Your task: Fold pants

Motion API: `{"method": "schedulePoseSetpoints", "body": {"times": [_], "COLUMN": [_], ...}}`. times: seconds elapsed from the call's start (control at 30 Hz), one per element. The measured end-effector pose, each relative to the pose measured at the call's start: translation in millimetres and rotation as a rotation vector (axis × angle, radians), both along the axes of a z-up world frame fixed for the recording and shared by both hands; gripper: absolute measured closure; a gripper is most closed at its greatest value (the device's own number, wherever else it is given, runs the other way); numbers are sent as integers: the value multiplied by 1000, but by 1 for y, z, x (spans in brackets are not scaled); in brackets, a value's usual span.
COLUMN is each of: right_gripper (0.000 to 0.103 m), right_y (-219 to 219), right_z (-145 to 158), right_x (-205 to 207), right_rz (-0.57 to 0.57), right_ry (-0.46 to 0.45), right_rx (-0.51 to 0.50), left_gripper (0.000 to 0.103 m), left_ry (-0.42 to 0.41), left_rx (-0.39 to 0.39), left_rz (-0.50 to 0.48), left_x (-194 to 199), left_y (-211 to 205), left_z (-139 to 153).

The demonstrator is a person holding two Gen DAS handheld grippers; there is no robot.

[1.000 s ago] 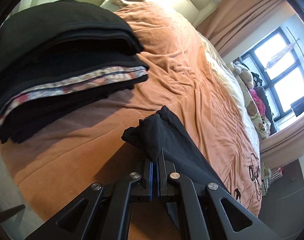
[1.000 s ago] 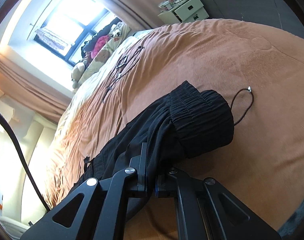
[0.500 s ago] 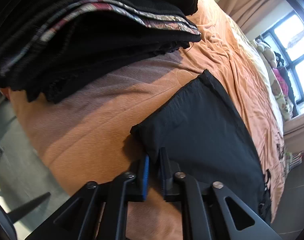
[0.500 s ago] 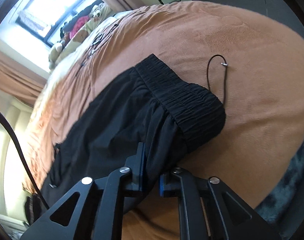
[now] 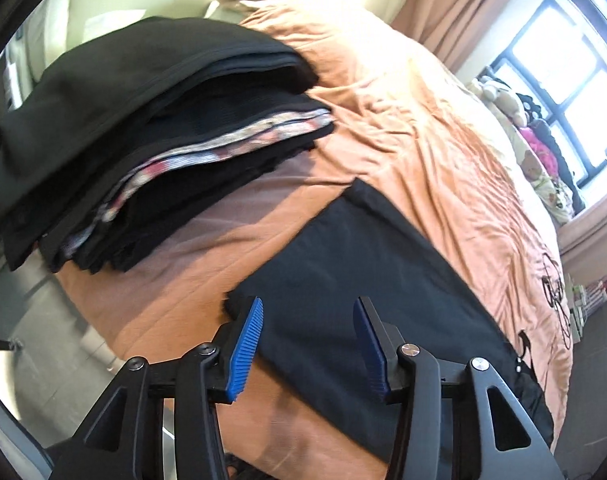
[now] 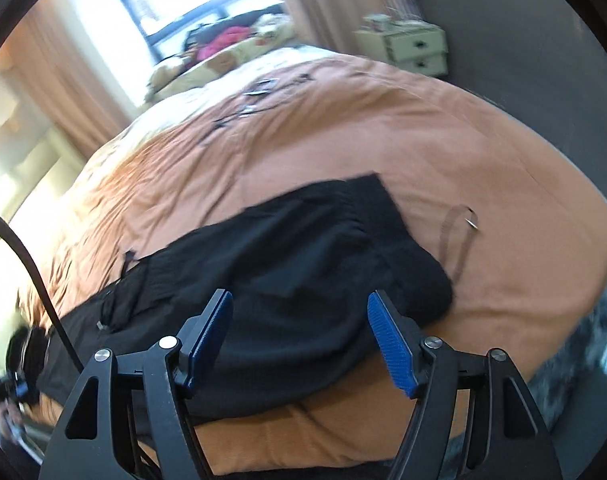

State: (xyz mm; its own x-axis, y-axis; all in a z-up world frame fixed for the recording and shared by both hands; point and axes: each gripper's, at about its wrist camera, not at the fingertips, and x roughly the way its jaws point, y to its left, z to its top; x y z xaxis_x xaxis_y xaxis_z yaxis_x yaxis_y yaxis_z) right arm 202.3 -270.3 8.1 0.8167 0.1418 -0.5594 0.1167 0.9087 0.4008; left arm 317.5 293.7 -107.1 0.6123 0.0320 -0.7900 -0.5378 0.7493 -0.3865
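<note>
Black pants (image 5: pixel 367 280) lie flat along the near edge of the orange bed cover (image 5: pixel 443 152). My left gripper (image 5: pixel 307 344) is open and empty, just above the leg-hem end. In the right wrist view the same pants (image 6: pixel 287 280) show their gathered waistband end (image 6: pixel 387 232), with a drawstring (image 6: pixel 455 240) trailing onto the cover (image 6: pixel 383 120). My right gripper (image 6: pixel 303 340) is open and empty over the waist end. Both views are motion-blurred.
A stack of folded dark clothes (image 5: pixel 151 128) sits on the bed corner left of the leg end. Stuffed toys (image 5: pixel 519 120) lie by the window. A white drawer unit (image 6: pixel 411 48) stands beyond the bed. The floor (image 5: pixel 31 320) lies below the bed edge.
Both grippers have opened and let go of the pants, which now lie flat on the bed. Both have pulled back slightly from the cloth.
</note>
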Motion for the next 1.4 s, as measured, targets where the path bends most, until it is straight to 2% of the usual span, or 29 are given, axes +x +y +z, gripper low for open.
{"method": "schedulePoseSetpoints", "body": {"times": [0.17, 0.43, 0.6, 0.87, 1.33, 1.4], "right_gripper": [34, 34, 34, 34, 35, 43], "right_y": [13, 37, 54, 95, 178, 187], "right_z": [9, 15, 15, 13, -18, -23], "right_x": [17, 81, 109, 159, 245, 254], "right_rz": [101, 245, 320, 482, 732, 758], "right_ry": [-7, 1, 22, 31, 81, 97], "right_rx": [-67, -177, -209, -307, -478, -493], "left_gripper": [53, 53, 53, 53, 53, 53], "left_ry": [-6, -6, -1, 36, 78, 77], "left_rx": [-8, -5, 3, 7, -19, -20], "left_rz": [-42, -96, -118, -109, -67, -58], "left_x": [19, 46, 56, 53, 23, 17], "left_y": [-20, -53, -66, -71, -64, -62], "left_z": [6, 9, 8, -6, -39, -42]}}
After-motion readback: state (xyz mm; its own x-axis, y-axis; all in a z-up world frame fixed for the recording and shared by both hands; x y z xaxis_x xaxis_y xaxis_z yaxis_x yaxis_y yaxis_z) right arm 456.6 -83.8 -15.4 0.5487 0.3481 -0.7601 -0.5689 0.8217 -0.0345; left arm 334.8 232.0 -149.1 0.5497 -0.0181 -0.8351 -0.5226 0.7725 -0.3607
